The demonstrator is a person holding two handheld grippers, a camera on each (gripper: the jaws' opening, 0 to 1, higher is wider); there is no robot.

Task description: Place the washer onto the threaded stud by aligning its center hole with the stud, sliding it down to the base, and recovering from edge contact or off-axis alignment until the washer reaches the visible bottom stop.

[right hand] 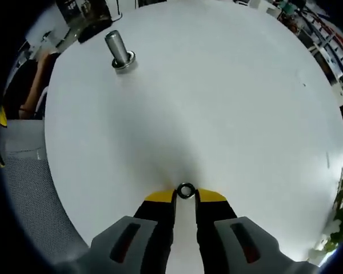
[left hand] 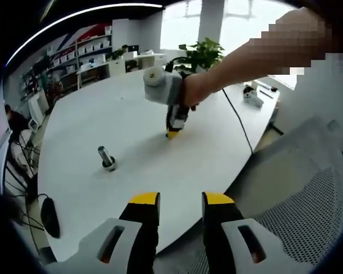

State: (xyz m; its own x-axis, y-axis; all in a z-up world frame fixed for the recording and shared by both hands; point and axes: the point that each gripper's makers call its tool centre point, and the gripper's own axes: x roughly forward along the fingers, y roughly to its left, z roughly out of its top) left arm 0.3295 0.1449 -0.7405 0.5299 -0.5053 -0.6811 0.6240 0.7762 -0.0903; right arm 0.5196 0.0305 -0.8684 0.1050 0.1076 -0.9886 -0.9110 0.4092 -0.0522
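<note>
Tongs (right hand: 185,197): yellow tips, black jaws, grey slotted housings. Left tongs (left hand: 180,200) same. Bare forearm (left hand: 257,57).

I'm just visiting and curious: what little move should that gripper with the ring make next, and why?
Probably lift the washer off the table and carry it toward the stud. The right gripper seems to pinch the washer at its jaw tips, low on the table, while the stud stands upright well away. The left gripper is open and holds nothing.
</note>
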